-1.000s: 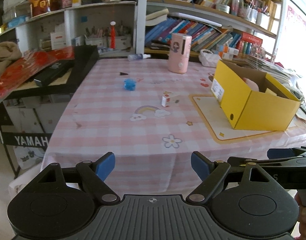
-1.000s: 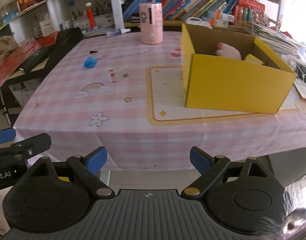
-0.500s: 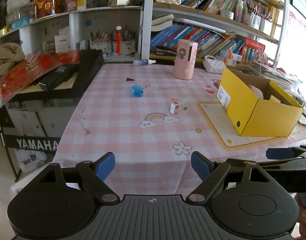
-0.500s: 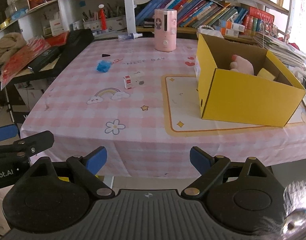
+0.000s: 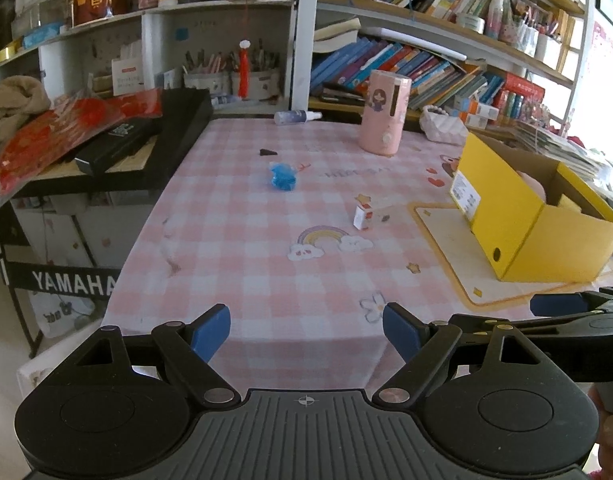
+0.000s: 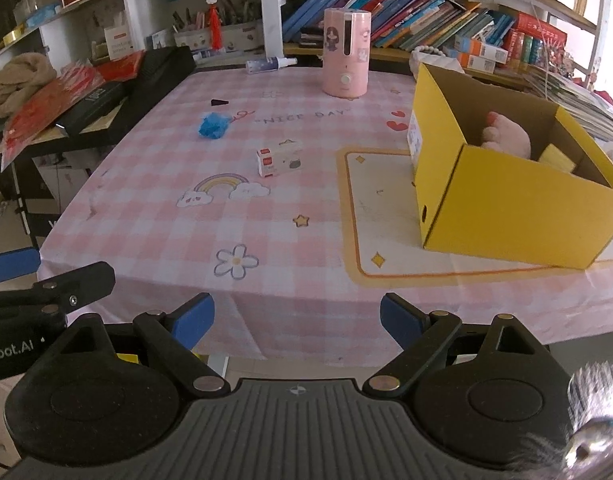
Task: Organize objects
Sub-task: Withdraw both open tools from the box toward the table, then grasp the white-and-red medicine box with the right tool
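While both claws are held off the near edge of the table [image 6: 290, 184], the left claw [image 5: 306, 330] and right claw [image 6: 296, 316] are spread wide with nothing gripped. A blue wad [image 6: 212, 126] and a small carton [image 6: 276, 162] are left out mid-table, well apart from the yellow box [image 6: 518, 204], where a pink plush [image 6: 506, 136] is already sat.
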`<state>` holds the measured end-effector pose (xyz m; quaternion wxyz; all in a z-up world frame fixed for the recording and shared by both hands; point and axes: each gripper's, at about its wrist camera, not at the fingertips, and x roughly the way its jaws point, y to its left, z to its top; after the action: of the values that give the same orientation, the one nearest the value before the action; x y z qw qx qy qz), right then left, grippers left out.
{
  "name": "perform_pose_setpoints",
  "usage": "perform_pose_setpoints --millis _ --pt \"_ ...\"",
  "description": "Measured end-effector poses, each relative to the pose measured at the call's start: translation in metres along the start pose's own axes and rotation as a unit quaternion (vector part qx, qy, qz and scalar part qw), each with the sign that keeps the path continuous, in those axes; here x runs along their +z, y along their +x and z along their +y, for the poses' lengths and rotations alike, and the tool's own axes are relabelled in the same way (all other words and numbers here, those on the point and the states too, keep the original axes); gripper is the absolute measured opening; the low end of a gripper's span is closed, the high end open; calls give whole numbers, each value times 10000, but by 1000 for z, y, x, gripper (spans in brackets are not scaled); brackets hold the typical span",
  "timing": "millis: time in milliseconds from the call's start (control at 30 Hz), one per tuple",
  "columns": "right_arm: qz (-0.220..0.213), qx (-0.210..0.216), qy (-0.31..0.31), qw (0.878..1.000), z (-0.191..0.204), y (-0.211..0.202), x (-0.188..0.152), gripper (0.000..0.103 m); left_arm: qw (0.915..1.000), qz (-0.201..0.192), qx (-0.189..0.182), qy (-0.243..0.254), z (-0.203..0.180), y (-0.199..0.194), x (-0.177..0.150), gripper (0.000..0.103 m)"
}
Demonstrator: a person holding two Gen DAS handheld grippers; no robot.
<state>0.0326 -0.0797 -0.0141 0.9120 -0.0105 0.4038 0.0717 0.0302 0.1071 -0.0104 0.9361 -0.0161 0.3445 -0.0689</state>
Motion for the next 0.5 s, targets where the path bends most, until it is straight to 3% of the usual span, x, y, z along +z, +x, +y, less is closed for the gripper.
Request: perform_pose_setpoints --millis 500 --pt "161 311 -321 9989 -2 67 64 87 9991 171 297 -251 10 63 42 86"
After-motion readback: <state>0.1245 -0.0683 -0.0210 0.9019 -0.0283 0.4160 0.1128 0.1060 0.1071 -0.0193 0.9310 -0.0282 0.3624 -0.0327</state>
